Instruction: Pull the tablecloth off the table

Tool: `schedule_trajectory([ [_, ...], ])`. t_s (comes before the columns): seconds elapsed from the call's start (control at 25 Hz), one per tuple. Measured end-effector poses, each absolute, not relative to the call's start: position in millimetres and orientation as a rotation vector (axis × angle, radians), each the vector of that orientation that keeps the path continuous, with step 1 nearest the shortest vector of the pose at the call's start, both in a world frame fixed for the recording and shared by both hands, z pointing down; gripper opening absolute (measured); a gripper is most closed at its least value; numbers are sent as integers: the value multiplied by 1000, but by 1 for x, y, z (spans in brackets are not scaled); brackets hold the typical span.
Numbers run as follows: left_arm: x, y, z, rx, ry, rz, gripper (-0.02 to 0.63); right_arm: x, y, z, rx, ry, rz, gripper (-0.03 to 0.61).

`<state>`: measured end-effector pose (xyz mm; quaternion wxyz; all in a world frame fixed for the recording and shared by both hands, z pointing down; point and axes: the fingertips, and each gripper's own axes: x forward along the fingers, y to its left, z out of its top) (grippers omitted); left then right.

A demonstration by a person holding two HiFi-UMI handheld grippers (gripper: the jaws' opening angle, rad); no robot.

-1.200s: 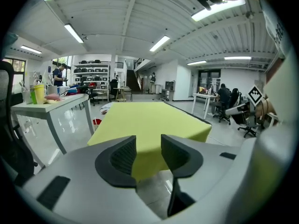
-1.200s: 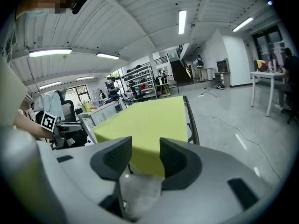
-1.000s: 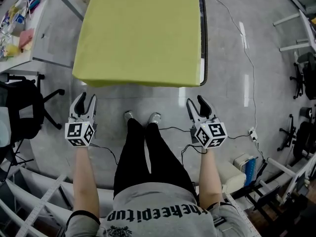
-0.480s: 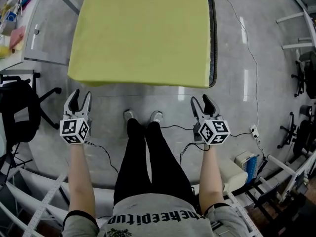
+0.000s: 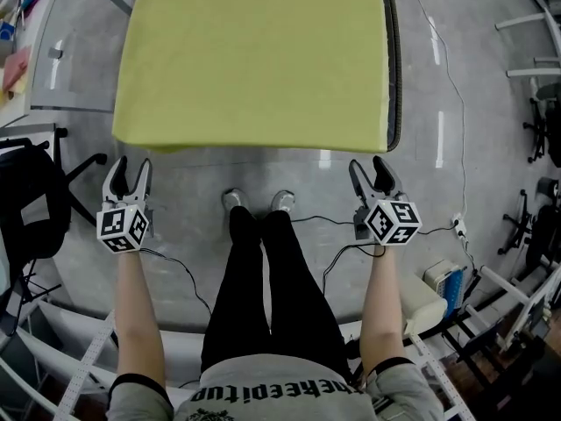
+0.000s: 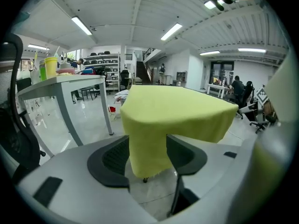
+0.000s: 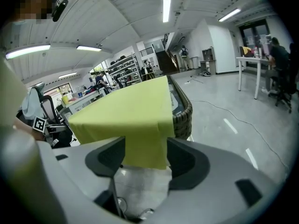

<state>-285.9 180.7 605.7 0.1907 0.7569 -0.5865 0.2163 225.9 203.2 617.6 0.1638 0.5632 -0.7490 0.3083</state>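
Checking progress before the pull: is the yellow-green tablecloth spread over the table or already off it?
Spread: the yellow-green tablecloth lies flat across the table, its near edge and corners hanging down the front.

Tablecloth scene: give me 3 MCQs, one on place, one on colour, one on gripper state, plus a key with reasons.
1. Where are the left gripper and right gripper relative to the tablecloth?
A) on top of it
B) short of its near edge, one by each near corner
C) past its far edge

2. What colour is the tablecloth?
A) red
B) white
C) yellow-green

3. What state are the grippers in?
A) both open, holding nothing
B) both shut on cloth
C) left shut, right open

Key:
1 B: the head view shows bare floor between both grippers and the cloth's edge.
2 C: it looks yellow-green in every view.
3 A: both pairs of jaws stand apart, having just been opening, with the cloth's corners ahead and untouched.
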Motion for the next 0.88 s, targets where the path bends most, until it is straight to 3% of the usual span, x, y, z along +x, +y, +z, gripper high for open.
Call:
schedule_trajectory([
  [0.88, -271, 155, 648, 2137, -1536, 654, 281, 219, 192, 641, 1681, -2067, 882, 259],
])
